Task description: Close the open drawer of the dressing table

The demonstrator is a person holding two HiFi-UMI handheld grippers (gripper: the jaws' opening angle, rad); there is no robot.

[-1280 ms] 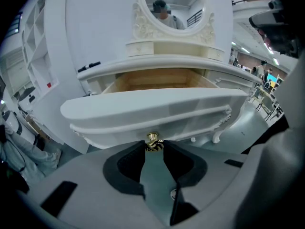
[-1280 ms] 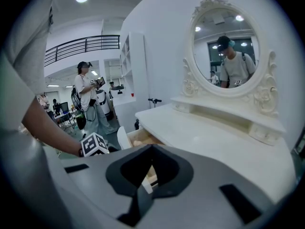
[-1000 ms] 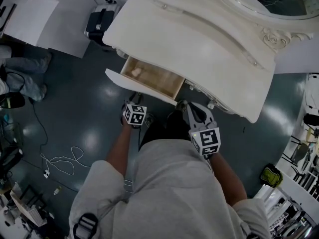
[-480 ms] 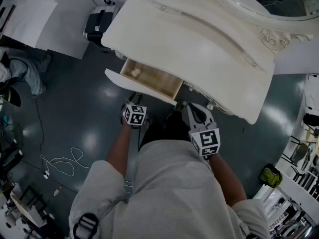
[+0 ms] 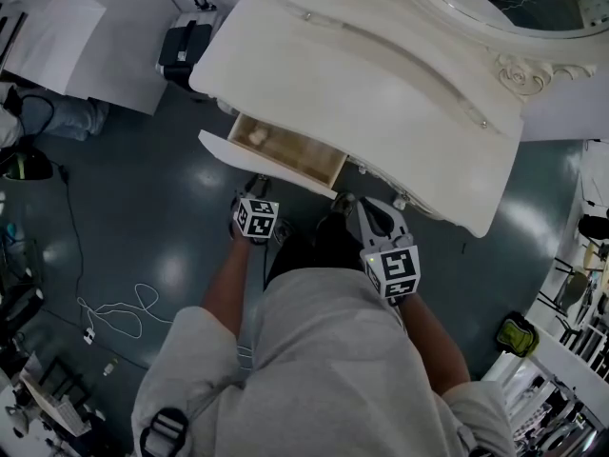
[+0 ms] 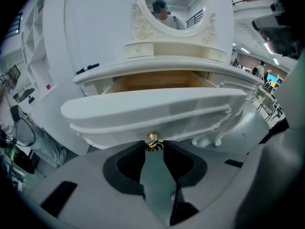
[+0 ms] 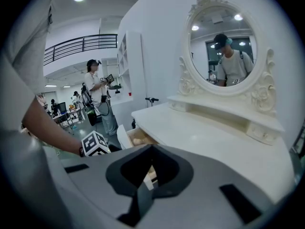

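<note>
Wood lines the inside of the one open drawer (image 5: 300, 155) of the cream-white carved dressing table (image 5: 381, 74). The drawer is pulled out from under the broad top surface toward the person, over the dark grey-green floor (image 5: 143, 217). It holds one small pale rounded object (image 5: 255, 136) in its far left corner as the head view shows it; what that object is I cannot tell, and the other boards lie bare. The curved white drawer front carries one small brass knob (image 6: 153, 141) at its middle. There are two grippers. The left gripper (image 6: 153, 148) is just in front of the drawer front, its fingers set wide, and the knob stands right at the gap between their tips; whether they touch it I cannot tell. The right gripper (image 7: 152, 149) hangs to the right of the drawer near the table's front edge, its fingers drawn narrow, with only a slit between them and nothing in it. One oval mirror (image 7: 224, 46) in a scrolled white frame stands at the back of the surface.
</note>
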